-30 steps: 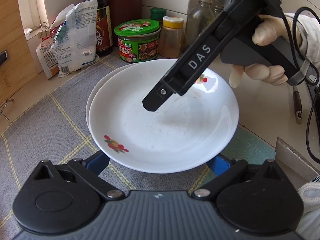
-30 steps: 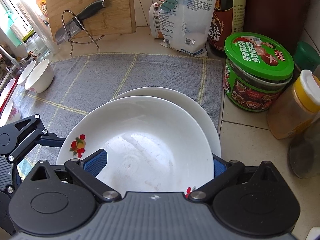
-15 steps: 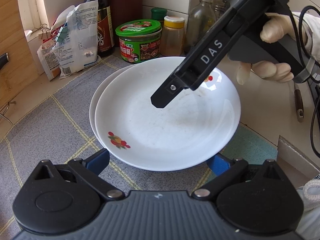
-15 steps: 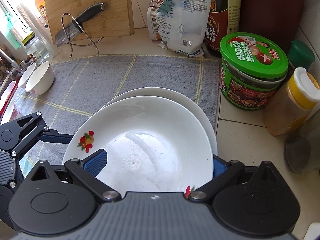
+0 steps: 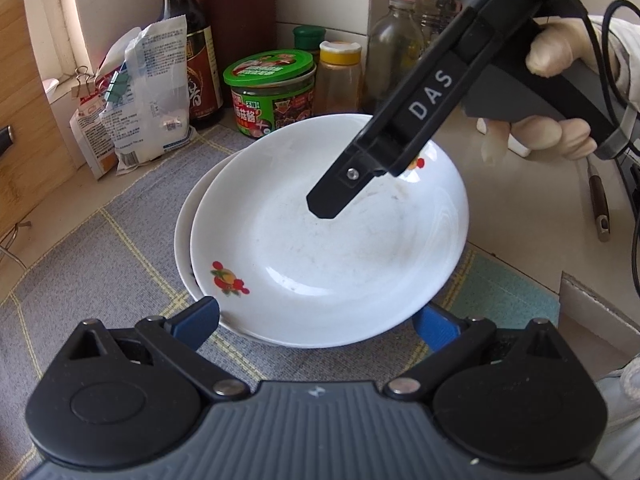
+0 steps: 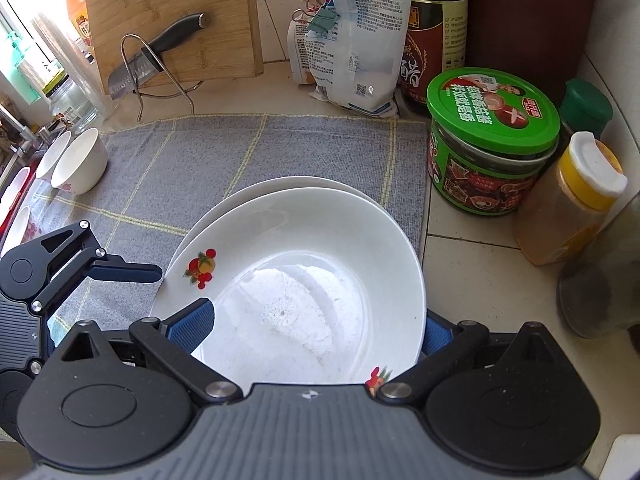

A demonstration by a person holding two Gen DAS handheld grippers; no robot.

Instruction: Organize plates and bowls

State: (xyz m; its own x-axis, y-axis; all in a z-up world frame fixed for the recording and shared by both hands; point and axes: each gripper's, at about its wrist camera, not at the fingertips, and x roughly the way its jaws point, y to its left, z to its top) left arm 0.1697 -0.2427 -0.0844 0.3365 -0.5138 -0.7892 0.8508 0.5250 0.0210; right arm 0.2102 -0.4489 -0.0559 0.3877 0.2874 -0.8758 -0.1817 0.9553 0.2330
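On the mat: a grey cloth point(image 6: 248, 160) with yellow grid lines covers the counter; two white plates sit stacked on it near its edge by the jars.
Upper plate point(image 5: 332, 240): white, shallow, red-and-orange fruit prints on the rim; nothing in it but faint smears — it lies slightly off-centre on the plate below.
Lower plate point(image 5: 184, 236): only a crescent of its rim shows past the upper one.
Left gripper point(image 5: 316, 320): jaws spread wide, one blue pad on each side of the upper plate's near rim; whether the pads touch the rim cannot be told.
Right gripper point(image 6: 316, 328): jaws also spread wide, straddling the upper plate from the opposite side; its black finger, lettered DAS, hangs above the plate in the left wrist view.
Hand point(image 5: 556, 92): gloved, wrapped round the right gripper's handle.
Bowls point(image 6: 80, 160): small white ones standing at the far corner of the mat, well apart from the plates — they look empty.
Green-lidded jar point(image 6: 492, 136): lid on, dark contents behind the label, just beside the plates.
Yellow-capped bottle point(image 6: 572, 200): capped, orange-brown powder inside.
Dark sauce bottle point(image 6: 436, 28): upright behind a clipped white bag point(image 6: 356, 40).
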